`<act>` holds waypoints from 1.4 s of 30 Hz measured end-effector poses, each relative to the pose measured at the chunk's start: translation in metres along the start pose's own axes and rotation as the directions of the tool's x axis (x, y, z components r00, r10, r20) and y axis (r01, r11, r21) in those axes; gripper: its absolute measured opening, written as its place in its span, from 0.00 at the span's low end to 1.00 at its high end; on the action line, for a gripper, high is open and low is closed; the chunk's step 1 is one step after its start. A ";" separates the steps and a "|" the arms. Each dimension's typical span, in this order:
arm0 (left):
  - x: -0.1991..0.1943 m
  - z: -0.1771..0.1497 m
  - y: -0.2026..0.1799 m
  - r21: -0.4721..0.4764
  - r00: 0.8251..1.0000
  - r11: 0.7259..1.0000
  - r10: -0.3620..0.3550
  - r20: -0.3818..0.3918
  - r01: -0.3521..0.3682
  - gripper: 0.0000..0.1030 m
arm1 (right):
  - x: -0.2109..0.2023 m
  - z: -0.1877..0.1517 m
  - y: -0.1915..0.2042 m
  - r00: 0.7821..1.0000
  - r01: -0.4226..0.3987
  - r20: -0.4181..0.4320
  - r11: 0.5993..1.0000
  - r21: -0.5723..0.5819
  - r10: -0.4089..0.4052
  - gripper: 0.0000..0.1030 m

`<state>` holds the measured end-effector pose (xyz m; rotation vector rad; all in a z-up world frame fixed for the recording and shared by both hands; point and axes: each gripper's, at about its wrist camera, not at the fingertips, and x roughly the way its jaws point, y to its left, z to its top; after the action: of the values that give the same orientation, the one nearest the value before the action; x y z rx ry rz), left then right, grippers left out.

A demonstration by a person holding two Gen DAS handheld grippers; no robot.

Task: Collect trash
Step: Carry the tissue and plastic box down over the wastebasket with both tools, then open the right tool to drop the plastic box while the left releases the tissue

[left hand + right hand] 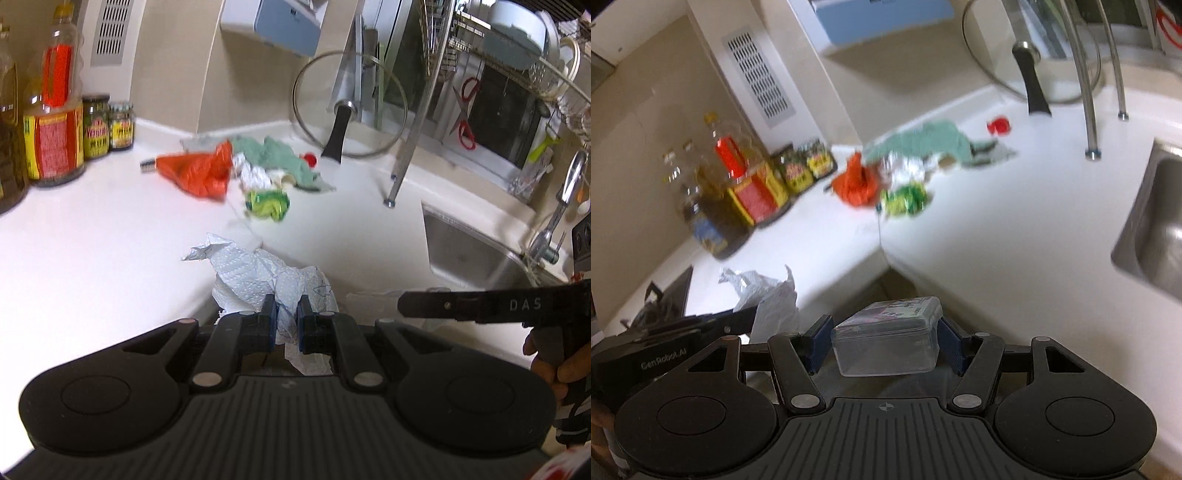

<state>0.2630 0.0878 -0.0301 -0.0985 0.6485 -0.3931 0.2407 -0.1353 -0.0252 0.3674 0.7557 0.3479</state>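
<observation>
My left gripper (286, 314) pinches a crumpled paper towel (266, 277) above the white desk (92, 240). My right gripper (882, 343) clamps a clear plastic box (886, 339) at wide spread.

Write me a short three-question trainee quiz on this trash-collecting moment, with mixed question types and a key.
1. True or false: the left gripper is empty.
2. What does the right gripper hold? A) red bottle cap B) clear plastic box C) glass lid
3. Fill in: on the counter, the orange plastic bag lies beside a crumpled ____ wrapper.

Key
1. False: it is shut on a crumpled paper towel.
2. B: the clear plastic box sits between its pads.
3. Green.
</observation>
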 end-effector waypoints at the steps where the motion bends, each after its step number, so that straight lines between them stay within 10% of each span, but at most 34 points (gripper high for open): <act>1: 0.001 -0.004 -0.001 -0.002 1.000 1.000 0.002 -0.013 -0.002 0.09 | 0.002 -0.007 -0.002 1.000 0.000 -0.018 1.000 0.002 0.000 0.60; 19: 0.033 -0.076 -0.012 -0.099 0.977 0.991 0.071 -0.199 -0.092 0.09 | 0.051 -0.088 -0.047 0.966 0.026 -0.255 0.999 -0.045 -0.037 0.60; 42: 0.070 -0.121 0.015 -0.135 0.946 0.983 0.074 -0.314 -0.121 0.09 | 0.120 -0.119 -0.070 0.966 0.082 -0.244 0.996 -0.022 -0.085 0.60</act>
<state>0.2457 0.0779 -0.1693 -0.1523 0.9895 -0.2635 0.2490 -0.1217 -0.2080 0.2833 1.0077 0.3215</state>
